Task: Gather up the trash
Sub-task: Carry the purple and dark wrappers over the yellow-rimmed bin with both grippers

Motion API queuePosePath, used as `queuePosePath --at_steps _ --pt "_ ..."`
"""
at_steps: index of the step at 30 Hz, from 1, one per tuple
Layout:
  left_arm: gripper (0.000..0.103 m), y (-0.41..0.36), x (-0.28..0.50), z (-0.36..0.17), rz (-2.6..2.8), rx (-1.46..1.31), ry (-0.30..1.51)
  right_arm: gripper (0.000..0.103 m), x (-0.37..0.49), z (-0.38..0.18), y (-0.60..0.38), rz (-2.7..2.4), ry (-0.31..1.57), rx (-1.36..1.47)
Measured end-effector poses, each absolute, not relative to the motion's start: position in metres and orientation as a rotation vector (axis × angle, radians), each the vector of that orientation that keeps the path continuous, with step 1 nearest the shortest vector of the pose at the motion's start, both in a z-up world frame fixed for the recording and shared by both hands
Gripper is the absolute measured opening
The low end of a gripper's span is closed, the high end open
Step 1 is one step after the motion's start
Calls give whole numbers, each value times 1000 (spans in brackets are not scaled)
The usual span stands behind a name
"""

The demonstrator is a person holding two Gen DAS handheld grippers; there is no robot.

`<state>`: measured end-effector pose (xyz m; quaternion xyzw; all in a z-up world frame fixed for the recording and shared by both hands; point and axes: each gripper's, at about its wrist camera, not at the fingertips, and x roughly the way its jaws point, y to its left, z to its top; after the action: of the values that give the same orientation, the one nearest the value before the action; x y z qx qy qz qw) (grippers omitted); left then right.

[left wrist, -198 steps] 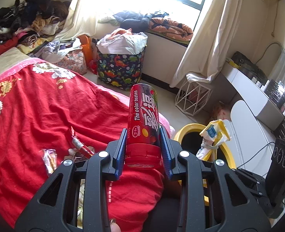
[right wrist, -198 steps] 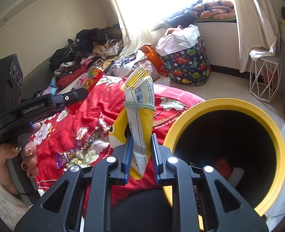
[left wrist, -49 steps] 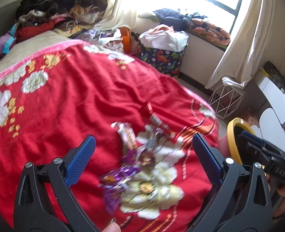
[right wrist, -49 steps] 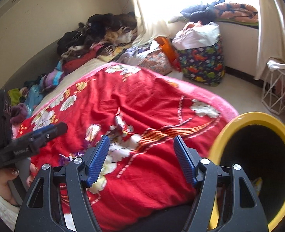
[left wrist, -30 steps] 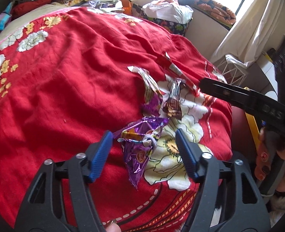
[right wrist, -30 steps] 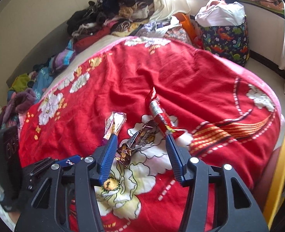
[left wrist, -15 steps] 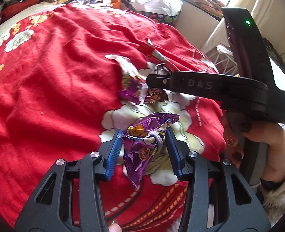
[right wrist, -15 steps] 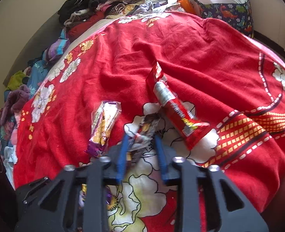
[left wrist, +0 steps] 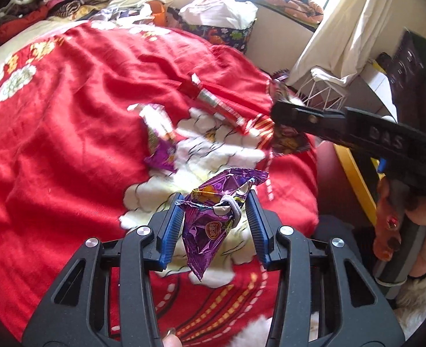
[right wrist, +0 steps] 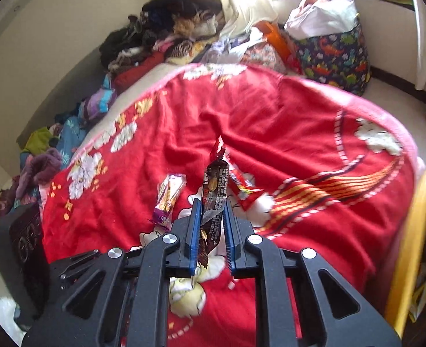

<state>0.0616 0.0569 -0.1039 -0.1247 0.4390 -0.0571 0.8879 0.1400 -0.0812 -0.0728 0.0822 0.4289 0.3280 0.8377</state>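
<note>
Left gripper [left wrist: 214, 222]: fingers have just been closing and now clamp the crumpled purple snack bag [left wrist: 213, 217], which is lifted clear of the bed. Right gripper [right wrist: 210, 225]: fingers have likewise just been closing, nearly together now, pinching a thin dark brown wrapper [right wrist: 214, 199] that stands up between them. One second ago both packets lay flat on the blanket with the fingers spread around them, so both picks look done. Judged next step: carry both to the yellow-rimmed bin [right wrist: 409, 231] at the right edge of the bed. Still lying on the red floral blanket [right wrist: 285, 121]: a small purple-and-yellow wrapper [right wrist: 169, 196] and a long red wrapper [left wrist: 213, 104], near each other. Room: clothes heap [right wrist: 166, 31] by the wall, dinosaur-print hamper [right wrist: 337, 57] under a bright window, white curtain [left wrist: 352, 20], wire stand [left wrist: 323, 92].
</note>
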Motion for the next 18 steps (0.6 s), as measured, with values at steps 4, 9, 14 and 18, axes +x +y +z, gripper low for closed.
queuePosePath --at_steps 4,9,14,18 --pt "36 47 67 -92 -143 -250 885 15 133 -65 -111 644 879 216" --pt "36 28 74 -76 -184 -232 848 15 124 -57 -145 589 841 249" --pt "36 5 84 -64 -231 -206 821 15 119 -55 -175 535 822 277" --pt "36 -14 93 -57 -265 -188 808 15 118 -55 -200 484 811 307"
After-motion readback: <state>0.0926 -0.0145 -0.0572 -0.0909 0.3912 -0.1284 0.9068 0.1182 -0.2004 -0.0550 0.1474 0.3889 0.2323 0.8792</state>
